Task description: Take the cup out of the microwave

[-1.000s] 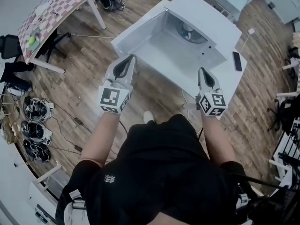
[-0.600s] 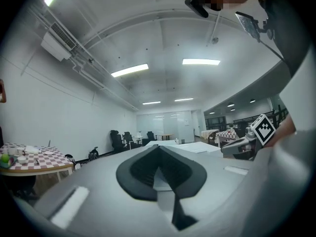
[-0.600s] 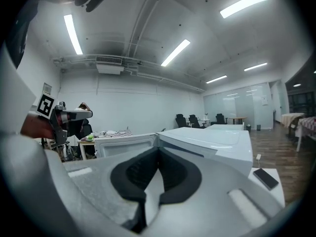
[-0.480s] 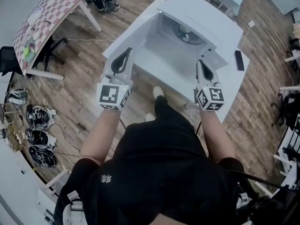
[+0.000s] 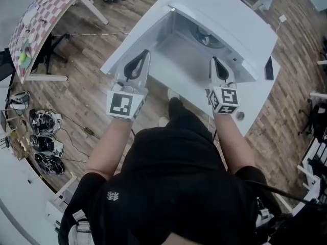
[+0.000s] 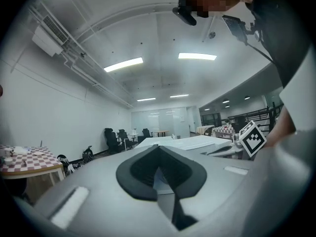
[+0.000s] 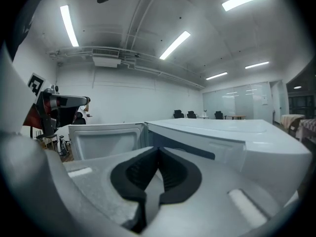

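1. Head view – wood floor, with a checkered table at top left and helmets by the left edge. A white table carries the microwave and a dark phone.
2. Head view – the microwave door is swung open to the left. The cup shows only as a round grey shape deep in the cavity, and its detail is too small to tell.
3. Head view – the left gripper is over the door's inner edge and the right gripper is at the cavity mouth. Both are well short of the cup, and a person in a black shirt holds them.
4. Left gripper view – the left gripper is clenched, pad tips meeting with nothing between. Office chairs stand far back, and the right gripper's marker cube is at the right.
5. Right gripper view – the right gripper is clenched and empty. The open door is ahead to the left and the microwave body ahead to the right.
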A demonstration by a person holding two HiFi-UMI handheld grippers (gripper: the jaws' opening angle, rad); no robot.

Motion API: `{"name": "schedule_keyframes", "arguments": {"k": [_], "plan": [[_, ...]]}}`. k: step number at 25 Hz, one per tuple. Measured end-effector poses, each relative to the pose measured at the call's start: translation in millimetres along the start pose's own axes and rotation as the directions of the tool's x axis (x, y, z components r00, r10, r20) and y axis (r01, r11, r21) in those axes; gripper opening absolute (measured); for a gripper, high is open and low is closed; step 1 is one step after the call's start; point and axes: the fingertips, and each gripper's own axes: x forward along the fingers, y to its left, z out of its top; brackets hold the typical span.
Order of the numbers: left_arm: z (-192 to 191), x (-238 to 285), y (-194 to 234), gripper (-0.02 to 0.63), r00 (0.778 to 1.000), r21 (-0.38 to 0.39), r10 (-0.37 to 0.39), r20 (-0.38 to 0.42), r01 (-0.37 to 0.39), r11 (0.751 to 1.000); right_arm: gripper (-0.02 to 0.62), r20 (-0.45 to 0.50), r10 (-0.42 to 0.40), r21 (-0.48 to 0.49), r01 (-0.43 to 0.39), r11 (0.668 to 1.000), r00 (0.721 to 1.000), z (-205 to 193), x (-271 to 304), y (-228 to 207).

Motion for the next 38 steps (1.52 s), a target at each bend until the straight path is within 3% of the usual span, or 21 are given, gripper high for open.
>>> {"name": "schedule_keyframes", "arguments": {"k": [5,13,28,38], "plan": [[-26.4,34.9,-4.2,0.006,0.999,0.017,-0.053,-0.001,0.053,0.998,0.0,-0.015,-0.016,-0.026,0.016,1.0,1.0,-22.2,36.9,-16.4],[-60.1,67.2,1.0,0.005,0.997,0.003,-0.061,-0.037,0.061,0.998,0.017,-0.035,-0.055,-0.032,0.054,0.998,0.998,-50.5,76.9,-36.6],[-103.8,102.6,5.4,0.005,0.992,-0.024,-0.087,-0.088,0.086,0.996,0.223,-0.047,-0.069,-0.014,0.068,0.998,0.997,-78.0,132.6,-53.3],[-125.6,128.8,0.8,0.005,0.986,-0.019,-0.124,-0.115,0.122,0.992,0.303,-0.062,-0.06,0.015,0.061,0.998,0.996,-94.9,164.1,-66.6]]}}
